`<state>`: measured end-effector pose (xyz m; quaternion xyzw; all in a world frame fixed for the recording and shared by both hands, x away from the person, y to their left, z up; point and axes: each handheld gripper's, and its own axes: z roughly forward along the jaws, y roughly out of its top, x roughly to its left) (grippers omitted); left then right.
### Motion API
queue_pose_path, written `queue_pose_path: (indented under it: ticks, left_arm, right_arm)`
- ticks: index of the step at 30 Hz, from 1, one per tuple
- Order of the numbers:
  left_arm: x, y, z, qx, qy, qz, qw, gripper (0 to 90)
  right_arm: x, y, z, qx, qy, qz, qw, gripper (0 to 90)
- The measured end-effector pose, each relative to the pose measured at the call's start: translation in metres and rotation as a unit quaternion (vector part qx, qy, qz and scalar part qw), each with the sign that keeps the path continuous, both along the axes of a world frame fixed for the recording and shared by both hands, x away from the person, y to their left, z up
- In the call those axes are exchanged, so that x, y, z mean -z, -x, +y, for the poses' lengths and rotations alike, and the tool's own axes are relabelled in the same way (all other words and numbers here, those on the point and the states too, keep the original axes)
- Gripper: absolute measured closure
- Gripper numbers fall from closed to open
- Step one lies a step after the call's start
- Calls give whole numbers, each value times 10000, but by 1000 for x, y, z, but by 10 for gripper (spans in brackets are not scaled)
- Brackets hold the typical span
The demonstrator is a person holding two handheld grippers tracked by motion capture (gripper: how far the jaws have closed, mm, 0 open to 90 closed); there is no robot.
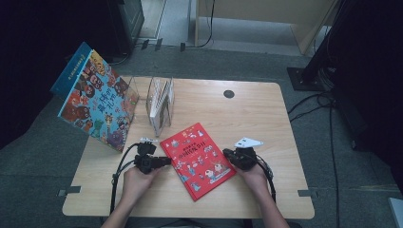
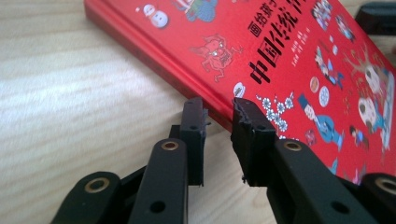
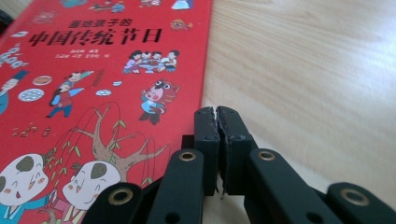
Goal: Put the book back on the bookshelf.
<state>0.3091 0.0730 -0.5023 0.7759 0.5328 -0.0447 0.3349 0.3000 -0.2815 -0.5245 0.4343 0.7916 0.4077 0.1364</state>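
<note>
Pale wooden tabletop (image 1: 266,114), dim room: red picture book (image 1: 197,159) lies flat near the front edge, skewed. Left gripper (image 2: 219,112) at the book's spine edge, jaws a narrow gap apart, holding nothing; right gripper (image 3: 217,116) at the opposite edge, jaws closed together, empty. Judged step: approach for lifting; next, wedge an edge up to get a grip.

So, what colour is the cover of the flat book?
Red, with cartoon figures: the book shows best in the right gripper view.

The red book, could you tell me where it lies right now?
In the high view, the red book lies flat at the table's near middle, between both grippers.
</note>
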Motion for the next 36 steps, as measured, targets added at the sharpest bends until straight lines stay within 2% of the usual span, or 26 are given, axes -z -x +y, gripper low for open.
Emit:
queue_pose_path:
  ticks: [2, 9, 15, 16, 20, 22, 24, 25, 27, 29, 30, 33, 36]
  left_arm:
    - [-1, -7, -3, 50, -18, 6, 10000, 768]
    - [1, -17, -9, 95, 37, -75, 9999, 788]
    - [3, -23, -15, 59, -30, -314, 9995, 807]
    - [3, -23, -15, 59, -30, -314, 9995, 809]
    - [1, -20, -21, 223, -342, -478, 9980, 853]
    - [0, -14, -21, 287, -383, -348, 9982, 893]
    - [0, -6, -21, 311, -349, -345, 9983, 893]
    - [1, -4, -22, 292, -336, -348, 9984, 893]
    - [1, -4, -21, 257, -277, -301, 9988, 896]
    - [3, -6, -20, 215, -162, -283, 9992, 895]
    - [3, -8, -20, 216, -161, -338, 9991, 893]
    - [1, -10, -22, 218, -298, -412, 9985, 869]
    - [-1, -7, -19, 243, -227, -351, 9988, 845]
  right_arm:
    - [1, 7, -1, 137, -76, 30, 9999, 864]
    - [1, 26, -2, 274, 52, -67, 9996, 854]
    - [-1, 39, 0, 231, 112, -4, 9997, 868]
    - [-1, 39, 0, 231, 112, -4, 9997, 868]
    - [-1, 43, 0, 268, 98, 26, 9996, 878]
    - [-1, 46, 3, 244, 107, 25, 9996, 852]
    - [-1, 46, 5, 318, 151, -65, 9994, 826]
    - [0, 44, 4, 348, 94, -56, 9993, 832]
    - [1, 41, 4, 417, -78, 52, 9991, 866]
    - [0, 43, 6, 483, -69, 99, 9988, 897]
    - [-1, 44, 7, 495, -41, 98, 9987, 898]
    - [-1, 46, 6, 354, 74, 40, 9993, 819]
    - [-2, 38, -2, 409, -124, 175, 9989, 794]
